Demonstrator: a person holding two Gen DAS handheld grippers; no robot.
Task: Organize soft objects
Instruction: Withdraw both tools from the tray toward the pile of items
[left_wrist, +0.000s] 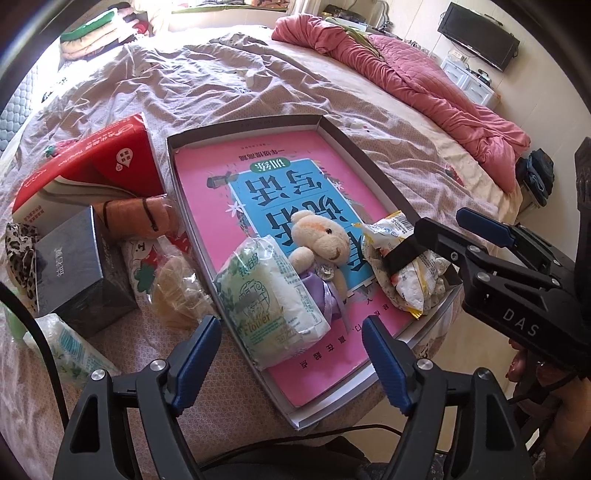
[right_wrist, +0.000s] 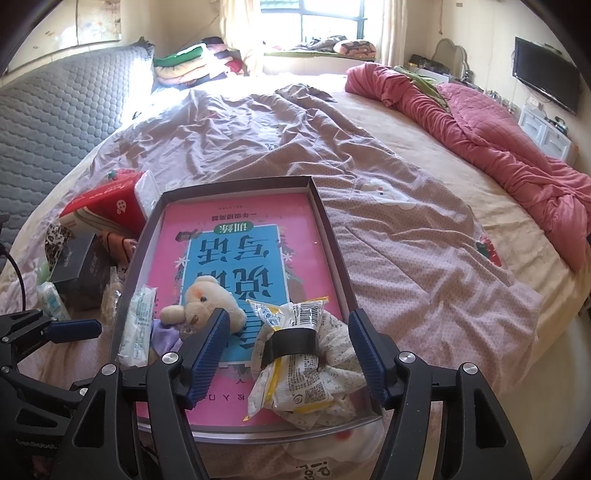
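The shallow tray (left_wrist: 243, 127) at frame centre holds a pink book (left_wrist: 295, 177), a tissue pack (left_wrist: 269, 295), a teddy bear (left_wrist: 321, 247) and a taped snack bundle (right_wrist: 295, 354). My right tongs (right_wrist: 286, 354) gape wide around that bundle at lower centre; my left tongs (left_wrist: 291, 358) gape wide, empty, just below the tissue pack.

A rumpled mauve sheet (right_wrist: 295, 155) is spread over the bed, and a pink quilt (right_wrist: 498, 140) is bunched along its far right side. A grey quilted headboard (right_wrist: 55, 122) is seen at the left. Folded bedding (right_wrist: 192, 64) is stacked near a bright window (right_wrist: 325, 20). A black television (right_wrist: 546, 74) is mounted on the right wall above a white drawer unit (right_wrist: 546, 136).
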